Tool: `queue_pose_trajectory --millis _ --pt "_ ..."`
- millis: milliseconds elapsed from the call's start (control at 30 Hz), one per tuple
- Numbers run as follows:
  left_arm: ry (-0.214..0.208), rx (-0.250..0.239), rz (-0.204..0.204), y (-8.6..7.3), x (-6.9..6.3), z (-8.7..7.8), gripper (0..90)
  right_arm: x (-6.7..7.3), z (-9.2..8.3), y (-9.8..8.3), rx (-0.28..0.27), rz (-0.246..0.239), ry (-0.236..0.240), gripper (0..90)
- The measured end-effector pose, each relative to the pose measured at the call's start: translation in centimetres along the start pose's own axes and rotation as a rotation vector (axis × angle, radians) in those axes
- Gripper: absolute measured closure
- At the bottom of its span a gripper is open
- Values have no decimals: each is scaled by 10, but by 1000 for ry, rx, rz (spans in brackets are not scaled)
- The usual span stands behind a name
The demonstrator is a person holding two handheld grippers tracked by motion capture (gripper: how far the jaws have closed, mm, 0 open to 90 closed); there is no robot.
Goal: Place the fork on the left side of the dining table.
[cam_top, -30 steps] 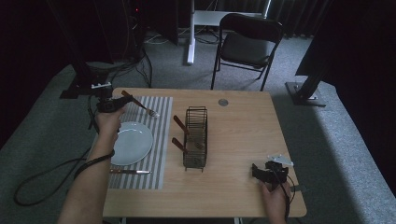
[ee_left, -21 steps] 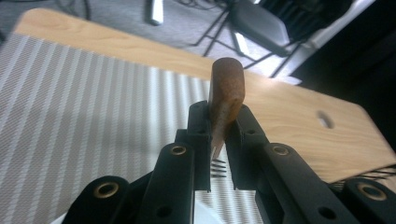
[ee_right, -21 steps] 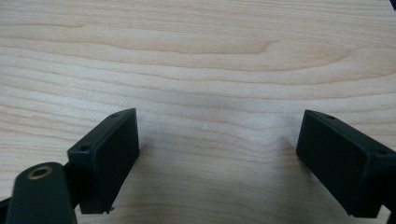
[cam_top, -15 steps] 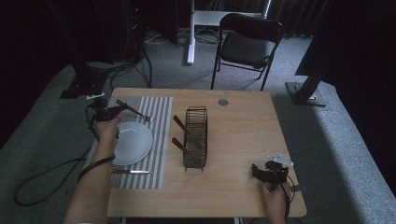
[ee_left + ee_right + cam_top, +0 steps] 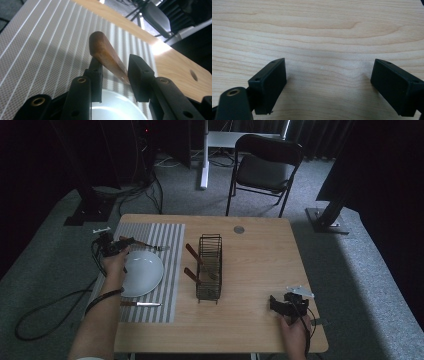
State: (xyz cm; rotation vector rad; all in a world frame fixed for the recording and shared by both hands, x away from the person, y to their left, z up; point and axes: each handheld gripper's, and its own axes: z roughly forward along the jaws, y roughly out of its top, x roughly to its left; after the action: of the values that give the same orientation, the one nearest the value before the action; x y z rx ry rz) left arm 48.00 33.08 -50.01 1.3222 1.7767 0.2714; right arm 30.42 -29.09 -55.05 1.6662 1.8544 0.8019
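At the table's near edge the right gripper rests with jaws spread wide over bare wood, holding nothing. Across the table, the left gripper has come down to the striped mat beyond the plate, and its jaws have just been opening, so the wooden-handled fork it carried a second ago appears to be set down. The handle lies between the parted fingers, resting against one, its rounded end pointing away over the mat.
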Motion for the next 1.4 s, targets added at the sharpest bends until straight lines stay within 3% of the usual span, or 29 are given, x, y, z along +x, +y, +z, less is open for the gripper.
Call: queue_pose_trajectory --millis 67,167,267,400,500,633,700,833,933,1000,1100,1200,1267,1400 --pt "45 -11 63 -2 1 1 595 0 0 0 0 0 0 128" --pt "40 -3 72 -3 4 4 562 0 0 0 0 0 0 128" --pt "108 -19 124 -3 2 7 520 0 0 0 0 -1 0 128" --pt "88 12 70 -1 3 15 477 0 0 0 0 0 0 128" --pt "112 47 88 -3 5 20 450 0 0 0 0 0 0 128" --pt "145 81 80 -4 10 22 404 0 0 0 0 0 0 128" --pt "141 84 80 -4 11 22 391 0 0 0 0 1 0 128" --pt "174 89 108 -3 10 20 331 0 0 0 0 1 -1 129" --pt "204 89 151 -3 7 16 293 0 0 0 0 0 -1 129" --pt "206 88 155 -4 5 13 286 0 0 0 0 1 -1 129" --pt "197 78 168 -5 1 8 184 0 0 0 0 0 -1 129" --pt "186 55 185 -6 -4 2 176 0 0 0 0 0 -1 129" --pt "162 63 193 -8 -7 -1 69 0 0 0 0 0 -1 128" --pt "148 78 228 -13 -11 -9 68 0 0 0 0 0 -1 129"
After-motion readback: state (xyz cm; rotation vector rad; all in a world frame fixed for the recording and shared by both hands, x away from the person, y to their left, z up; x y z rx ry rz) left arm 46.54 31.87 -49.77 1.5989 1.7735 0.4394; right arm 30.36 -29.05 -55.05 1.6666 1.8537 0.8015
